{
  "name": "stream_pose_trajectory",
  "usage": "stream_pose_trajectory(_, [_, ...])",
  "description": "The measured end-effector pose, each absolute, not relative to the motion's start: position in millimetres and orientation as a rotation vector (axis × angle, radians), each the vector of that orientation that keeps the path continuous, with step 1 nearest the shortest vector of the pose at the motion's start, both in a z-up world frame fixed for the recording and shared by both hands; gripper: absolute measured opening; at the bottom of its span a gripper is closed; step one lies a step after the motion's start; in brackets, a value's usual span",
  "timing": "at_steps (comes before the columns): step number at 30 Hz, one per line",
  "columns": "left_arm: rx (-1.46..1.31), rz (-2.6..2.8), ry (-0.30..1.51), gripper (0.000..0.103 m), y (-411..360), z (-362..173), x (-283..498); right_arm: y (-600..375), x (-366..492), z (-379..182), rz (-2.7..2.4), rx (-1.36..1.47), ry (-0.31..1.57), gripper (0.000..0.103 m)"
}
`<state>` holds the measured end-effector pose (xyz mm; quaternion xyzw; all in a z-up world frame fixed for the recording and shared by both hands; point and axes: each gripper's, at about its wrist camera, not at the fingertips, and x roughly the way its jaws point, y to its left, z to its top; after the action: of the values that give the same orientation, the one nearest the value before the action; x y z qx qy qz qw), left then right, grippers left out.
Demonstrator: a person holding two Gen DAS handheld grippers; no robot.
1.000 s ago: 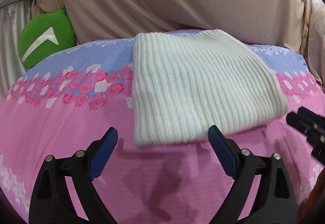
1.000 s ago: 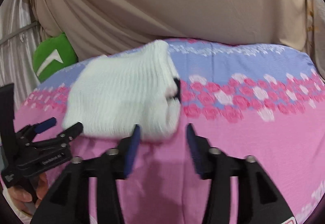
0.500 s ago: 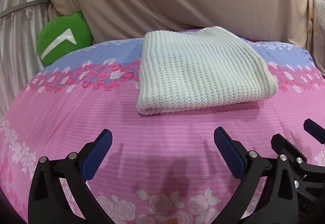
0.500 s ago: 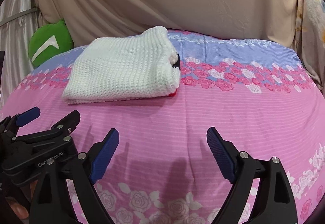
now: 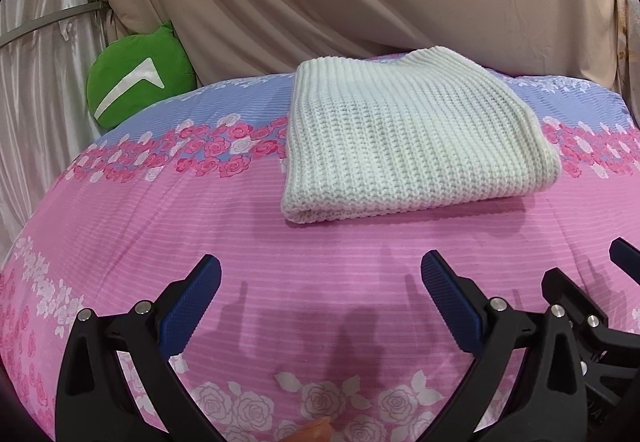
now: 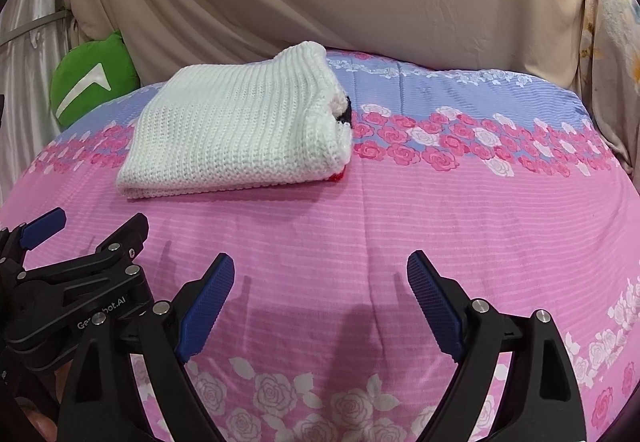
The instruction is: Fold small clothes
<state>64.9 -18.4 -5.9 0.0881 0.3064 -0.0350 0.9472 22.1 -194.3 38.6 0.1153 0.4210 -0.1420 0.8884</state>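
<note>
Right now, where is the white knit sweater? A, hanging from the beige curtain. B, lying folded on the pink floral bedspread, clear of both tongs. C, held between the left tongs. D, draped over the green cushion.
B: the white knit sweater lies folded on the pink floral bedspread, beyond the open left tongs and right tongs.

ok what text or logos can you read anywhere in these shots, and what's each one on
"Ge...bot.AI", white print on the left tool body, seen from the right wrist view; a bolt hides the middle letters.
Raised letters on the right tool body, lower right of the left wrist view: too dark to read.
Green cushion: a white chevron mark, no words.
</note>
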Motion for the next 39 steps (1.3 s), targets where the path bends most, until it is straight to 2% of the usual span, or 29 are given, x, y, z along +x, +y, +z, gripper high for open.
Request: stream_pose_trajectory(39, [0.198, -0.071, 0.63, 0.098, -18.1, -7.3, 65.1, -197.4, 22.0, 37.8, -0.305, 0.228, 0.874, 0.086])
